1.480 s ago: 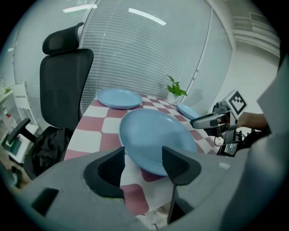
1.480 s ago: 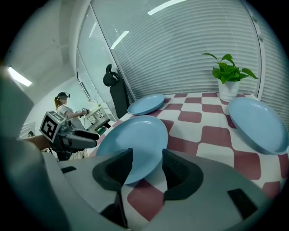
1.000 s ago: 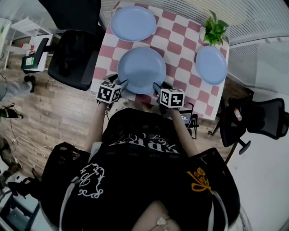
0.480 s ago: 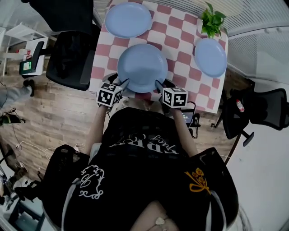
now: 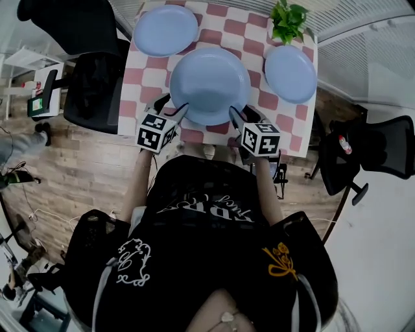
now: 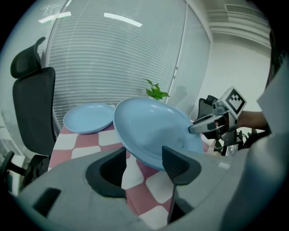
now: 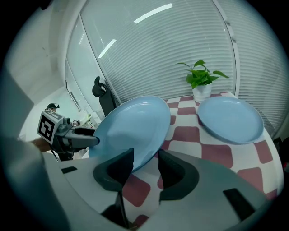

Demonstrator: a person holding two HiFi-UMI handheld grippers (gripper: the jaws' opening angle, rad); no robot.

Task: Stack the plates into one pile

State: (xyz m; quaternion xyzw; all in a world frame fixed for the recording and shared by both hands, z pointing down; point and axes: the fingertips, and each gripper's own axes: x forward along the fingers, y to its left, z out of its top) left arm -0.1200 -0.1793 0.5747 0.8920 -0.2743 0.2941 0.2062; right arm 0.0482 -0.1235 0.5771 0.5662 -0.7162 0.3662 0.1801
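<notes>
Big round light-blue plate (image 5: 209, 81) is up off the red-and-white checked table (image 5: 139, 91), tilted; left gripper (image 5: 174, 109) pinches its rim at 7 o'clock, right gripper (image 5: 237, 113) at 5, both clamped on just the edge; risk imo: thin-rim grips slip, plate swings & drops, or clips second blue plate (image 5: 290, 65) at 2 o'clock / third blue plate (image 5: 165, 29) at 11.

Pink-and-white checked table (image 5: 146, 78), potted green plant (image 5: 287, 18) at its far right corner, black office chair (image 5: 91, 84) at left, second chair (image 5: 382, 152) at right, wood-plank floor (image 5: 71, 168), far left, possibly a white cart (image 5: 55, 71).
</notes>
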